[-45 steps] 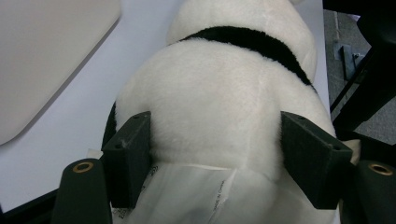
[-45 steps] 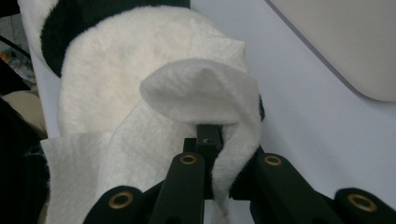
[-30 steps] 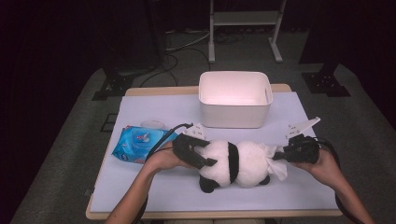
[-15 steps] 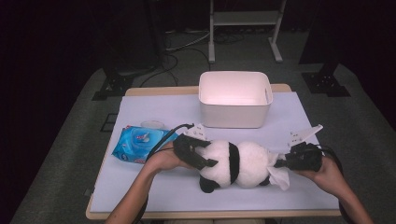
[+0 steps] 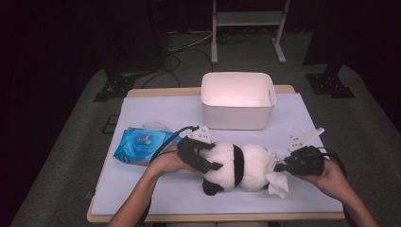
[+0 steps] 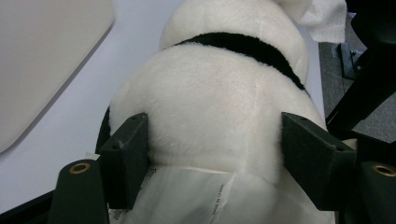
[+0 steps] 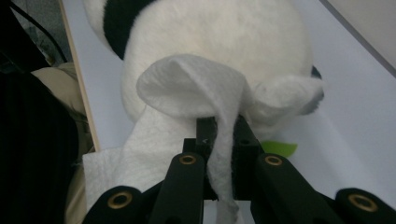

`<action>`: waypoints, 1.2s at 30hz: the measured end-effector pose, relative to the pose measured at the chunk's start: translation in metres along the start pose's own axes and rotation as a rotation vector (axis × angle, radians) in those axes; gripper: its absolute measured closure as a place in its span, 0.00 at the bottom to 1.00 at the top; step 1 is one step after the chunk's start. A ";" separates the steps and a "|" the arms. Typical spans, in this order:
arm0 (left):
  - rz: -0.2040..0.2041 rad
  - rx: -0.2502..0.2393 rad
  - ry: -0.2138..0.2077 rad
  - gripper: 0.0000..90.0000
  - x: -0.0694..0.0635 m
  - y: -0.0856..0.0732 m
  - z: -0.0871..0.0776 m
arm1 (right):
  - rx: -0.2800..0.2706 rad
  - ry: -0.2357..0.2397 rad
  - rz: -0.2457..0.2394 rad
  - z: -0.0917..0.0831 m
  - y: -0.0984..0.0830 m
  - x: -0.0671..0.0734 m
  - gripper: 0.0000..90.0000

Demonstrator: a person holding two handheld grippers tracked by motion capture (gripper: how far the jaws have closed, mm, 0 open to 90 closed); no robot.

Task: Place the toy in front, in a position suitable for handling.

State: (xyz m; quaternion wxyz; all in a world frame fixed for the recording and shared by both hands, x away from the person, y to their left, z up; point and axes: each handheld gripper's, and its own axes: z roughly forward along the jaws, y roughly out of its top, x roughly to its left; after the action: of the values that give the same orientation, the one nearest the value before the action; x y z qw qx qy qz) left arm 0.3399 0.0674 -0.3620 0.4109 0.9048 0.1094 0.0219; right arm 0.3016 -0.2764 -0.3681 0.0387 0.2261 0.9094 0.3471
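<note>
Panda plush (image 5: 239, 165) is lying on its side near the front of the white mat (image 5: 156, 111), in front of the white bin (image 5: 238, 99), with a blue pack of wet wipes (image 5: 142, 144) just off to its left. Left gripper (image 5: 198, 156) has its jaws spread wide around one end of the toy, pads (image 6: 125, 158) pressing into the fur on both sides, so it's basically acting as a clamp to keep the thing from sliding.

Right gripper (image 5: 283, 167) has its jaws squeezed together on a white wipe (image 5: 278, 182); in the right gripper view the sheet (image 7: 196, 88) is bunched up and folded against the plush's white end.

What's changed: over the past second the right hand has drifted outward, toward the table's right side, while the left hasn't budged. The wipe has come along and now droops off the end of the toy. Looks like a wiping stroke is ending, so probably another pass is next, since the wipe isn't let go yet.
</note>
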 end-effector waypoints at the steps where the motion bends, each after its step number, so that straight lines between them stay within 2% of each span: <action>1: 0.000 -0.003 -0.004 0.30 0.000 0.001 0.000 | -0.005 0.005 -0.005 0.000 0.002 0.002 0.94; 5: 0.038 0.009 -0.008 0.30 -0.005 0.006 0.002 | -0.009 0.021 -0.047 0.003 0.017 0.010 0.94; 6: 0.038 0.009 -0.008 0.30 -0.005 0.006 0.002 | -0.009 0.021 -0.047 0.003 0.017 0.010 0.94; 8: 0.046 0.015 0.000 0.30 -0.007 0.009 0.003 | 0.008 0.035 -0.085 0.011 0.031 0.014 0.94; 15: 0.043 0.011 0.007 0.29 -0.008 0.010 0.005 | 0.012 0.055 -0.127 0.021 0.051 0.018 0.94; 23: 0.063 0.025 0.017 0.29 -0.009 0.013 0.007 | 0.015 0.059 -0.178 0.032 0.070 0.026 0.94; 36: 0.061 0.016 0.021 0.27 -0.009 0.012 0.003 | 0.013 0.044 -0.147 0.025 0.057 0.018 0.94</action>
State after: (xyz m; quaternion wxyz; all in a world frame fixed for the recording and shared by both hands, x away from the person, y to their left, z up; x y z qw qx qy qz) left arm 0.3340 0.0550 -0.3544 0.4016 0.9107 0.0865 0.0432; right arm 0.3125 -0.2156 -0.3489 0.0427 0.1510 0.9264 0.3423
